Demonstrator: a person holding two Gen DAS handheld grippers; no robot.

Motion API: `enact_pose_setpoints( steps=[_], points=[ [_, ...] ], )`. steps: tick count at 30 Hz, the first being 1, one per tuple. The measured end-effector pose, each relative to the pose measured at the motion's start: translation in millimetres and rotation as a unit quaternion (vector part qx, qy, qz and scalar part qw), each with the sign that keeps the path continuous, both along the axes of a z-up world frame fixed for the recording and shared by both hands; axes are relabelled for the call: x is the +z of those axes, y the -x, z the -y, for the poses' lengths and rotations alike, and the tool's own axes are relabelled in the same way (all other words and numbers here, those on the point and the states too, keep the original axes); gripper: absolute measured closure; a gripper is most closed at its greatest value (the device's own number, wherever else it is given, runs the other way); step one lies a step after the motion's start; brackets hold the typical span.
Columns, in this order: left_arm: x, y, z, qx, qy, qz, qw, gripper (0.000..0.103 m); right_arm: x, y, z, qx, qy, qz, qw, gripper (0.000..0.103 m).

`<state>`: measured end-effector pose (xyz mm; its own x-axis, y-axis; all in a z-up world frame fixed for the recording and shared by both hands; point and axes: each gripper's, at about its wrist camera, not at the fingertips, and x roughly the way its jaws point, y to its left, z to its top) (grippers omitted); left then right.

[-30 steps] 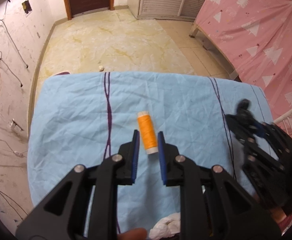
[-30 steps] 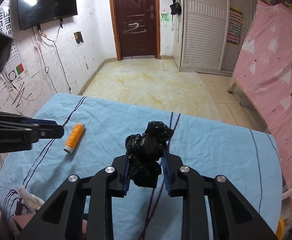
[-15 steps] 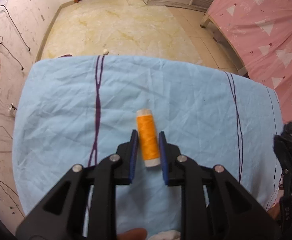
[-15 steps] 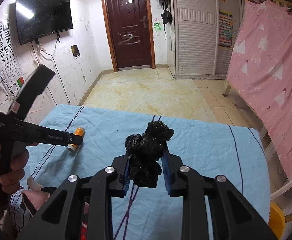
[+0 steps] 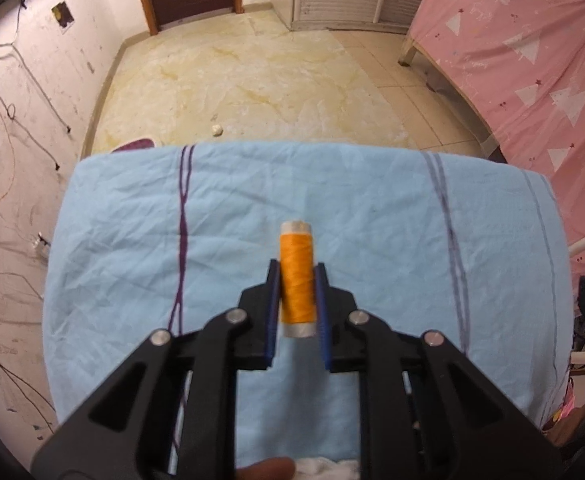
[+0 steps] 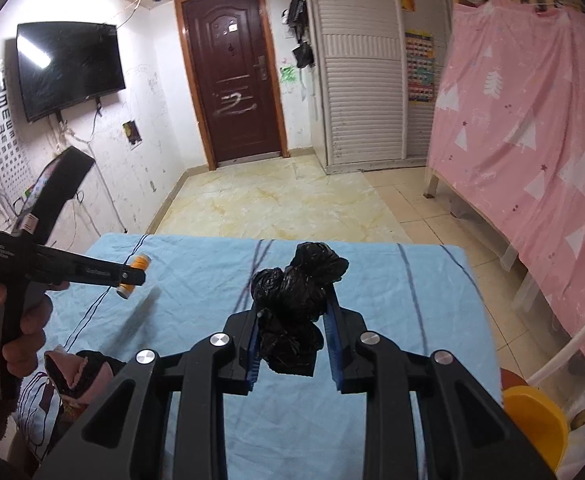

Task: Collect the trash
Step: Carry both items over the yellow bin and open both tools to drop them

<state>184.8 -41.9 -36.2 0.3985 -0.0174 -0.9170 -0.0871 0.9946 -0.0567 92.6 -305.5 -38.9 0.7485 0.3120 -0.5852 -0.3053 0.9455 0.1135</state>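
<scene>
Two grips are loaded now. The left gripper [image 5: 296, 294], open around the orange thread spool [image 5: 297, 278] half a second ago, is closed on it and holds it clear of the blue sheet [image 5: 372, 216], over its middle-left. The right gripper [image 6: 292, 332] stays clamped on the black bag wad [image 6: 294, 304]. Looks ready for disposal; no bin confirmed.

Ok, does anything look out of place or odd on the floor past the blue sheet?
Yes. A small white crumpled lump lies alone on the tiled floor, just beyond the far edge of the blue sheet. It looks like stray litter. Beside it, something purple pokes out from under the sheet's edge; what it is cannot be told.
</scene>
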Motion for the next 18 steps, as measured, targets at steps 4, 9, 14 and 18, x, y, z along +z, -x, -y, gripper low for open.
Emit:
enact_pose_setpoints(
  steps=[4, 9, 14, 18],
  points=[
    [22.1, 9.9, 32.4, -0.031, 0.0, 0.021, 0.9993, 0.088, 0.5, 11.8, 34.1, -0.027, -0.011, 0.003, 1.0, 0.082],
    [45.1, 22.2, 82.7, -0.078, 0.0, 0.042, 0.9961, 0.088, 0.1, 35.5, 85.1, -0.07, -0.024, 0.013, 0.997, 0.082],
    [57.1, 33.2, 141.7, -0.127, 0.009, 0.051, 0.9905, 0.088, -5.0, 58.6, 141.4, -0.12, -0.04, 0.021, 0.992, 0.082],
    [59.6, 45.3, 191.1, -0.171, 0.013, 0.051, 0.9839, 0.088, -14.8, 73.8, 181.1, -0.155, -0.035, 0.02, 0.987, 0.082]
  ],
)
